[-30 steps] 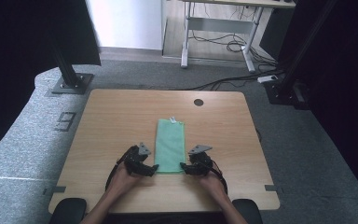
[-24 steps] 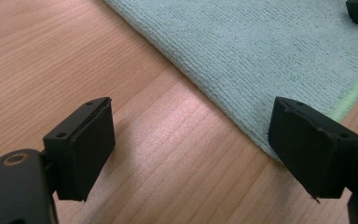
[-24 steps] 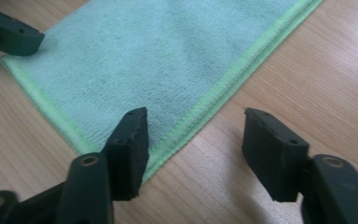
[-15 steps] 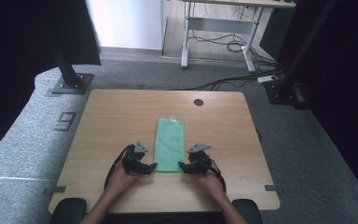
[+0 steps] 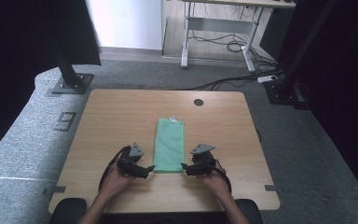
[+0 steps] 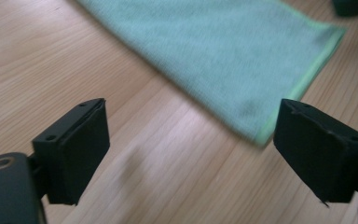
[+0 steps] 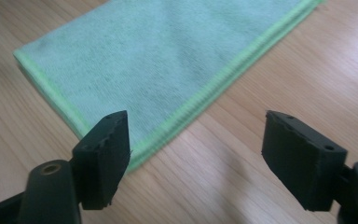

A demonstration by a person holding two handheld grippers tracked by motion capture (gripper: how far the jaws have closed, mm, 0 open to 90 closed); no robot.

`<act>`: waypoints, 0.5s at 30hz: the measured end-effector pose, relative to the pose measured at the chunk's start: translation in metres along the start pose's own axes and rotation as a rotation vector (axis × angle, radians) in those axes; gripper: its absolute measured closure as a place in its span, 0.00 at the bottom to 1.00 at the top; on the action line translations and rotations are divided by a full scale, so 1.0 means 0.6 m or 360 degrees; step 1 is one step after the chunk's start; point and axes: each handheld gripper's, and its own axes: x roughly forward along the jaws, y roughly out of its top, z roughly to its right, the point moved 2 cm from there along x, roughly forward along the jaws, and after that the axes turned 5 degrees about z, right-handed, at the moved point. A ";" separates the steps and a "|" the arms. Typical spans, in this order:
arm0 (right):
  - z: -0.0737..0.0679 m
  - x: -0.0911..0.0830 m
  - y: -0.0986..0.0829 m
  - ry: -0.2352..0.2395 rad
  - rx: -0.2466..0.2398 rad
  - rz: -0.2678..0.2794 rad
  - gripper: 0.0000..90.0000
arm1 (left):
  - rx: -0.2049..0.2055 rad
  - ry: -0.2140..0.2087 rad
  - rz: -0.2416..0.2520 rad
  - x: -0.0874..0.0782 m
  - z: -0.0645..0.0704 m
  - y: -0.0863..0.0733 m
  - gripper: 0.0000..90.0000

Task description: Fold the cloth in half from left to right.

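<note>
- The green cloth [image 5: 169,145] is lying flat as a long folded strip on the wooden worktop [image 5: 112,121], its short near edge facing the person and a small white tag at its far end.
- The left gripper [image 5: 145,169] is sitting at the cloth's near left corner, held in the person's left hand [image 5: 114,179], with its jaws standing wide apart and nothing between them.
- In the left gripper view the cloth [image 6: 223,51] is stretching away ahead, and its lime-stitched corner is lying just inside the jaw on that view's right (blurred, so contact is hard to call).
- The right gripper [image 5: 185,167] is mirroring it at the cloth's near right corner, held in the right hand [image 5: 214,179], jaws also spread wide and gripping nothing.
- In the right gripper view the cloth [image 7: 158,56] is showing its hemmed long edge running diagonally, with the near corner lying right beside the jaw on that view's left.
- Both grippers are flanking the cloth's near edge, tips pointing inward at it.
- Beyond the cloth's far end, a round cable hole [image 5: 198,102] is showing in the worktop.
</note>
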 end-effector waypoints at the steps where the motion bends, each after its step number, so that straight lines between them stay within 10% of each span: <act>1: 0.003 -0.005 -0.002 -0.0007 -0.0001 0.0005 0.23 | 0.0006 0.0014 -0.0011 -0.003 -0.002 -0.004 0.10; 15: 0.043 -0.033 -0.049 -0.0010 0.0135 -0.0045 0.06 | -0.0081 0.0046 -0.0061 -0.011 -0.028 -0.055 0.00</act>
